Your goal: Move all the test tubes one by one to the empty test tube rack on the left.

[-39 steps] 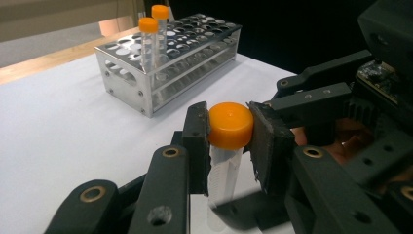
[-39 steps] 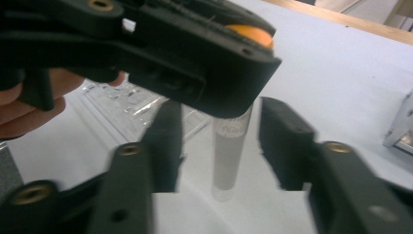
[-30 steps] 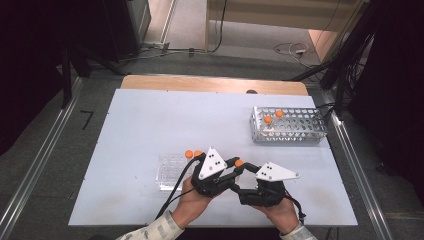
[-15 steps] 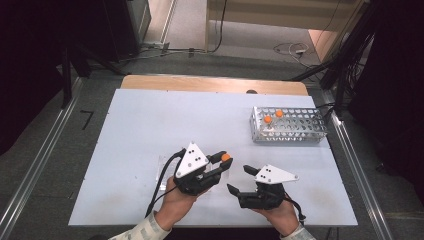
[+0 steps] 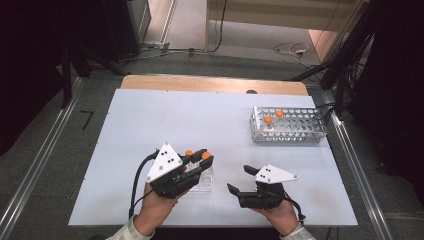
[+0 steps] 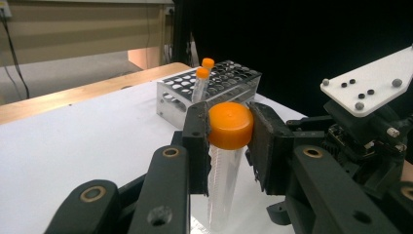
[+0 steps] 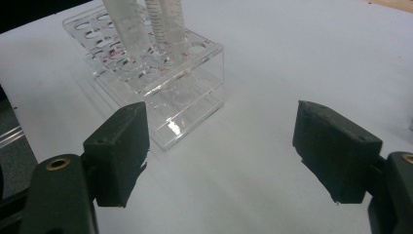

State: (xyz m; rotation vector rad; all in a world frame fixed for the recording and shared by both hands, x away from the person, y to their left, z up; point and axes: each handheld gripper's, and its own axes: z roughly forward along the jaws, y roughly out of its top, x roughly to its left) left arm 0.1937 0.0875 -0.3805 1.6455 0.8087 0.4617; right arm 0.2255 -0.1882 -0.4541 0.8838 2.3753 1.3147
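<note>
Transfer step: left gripper (image 6: 229, 129) clamps an orange-capped tube (image 6: 225, 161) by its cap just above the clear rack (image 7: 156, 92), right gripper (image 7: 219, 151) idle with jaws wide apart, next carry it across to the metal rack (image 5: 289, 125) and seat it in a free hole.

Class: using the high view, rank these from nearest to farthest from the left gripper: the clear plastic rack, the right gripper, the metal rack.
1. Clear plastic rack: right beneath and beside the left gripper, near the table's front edge.
2. Right gripper: farther to the right, jaws apart.
3. Metal rack: far right, toward the back of the table.
</note>
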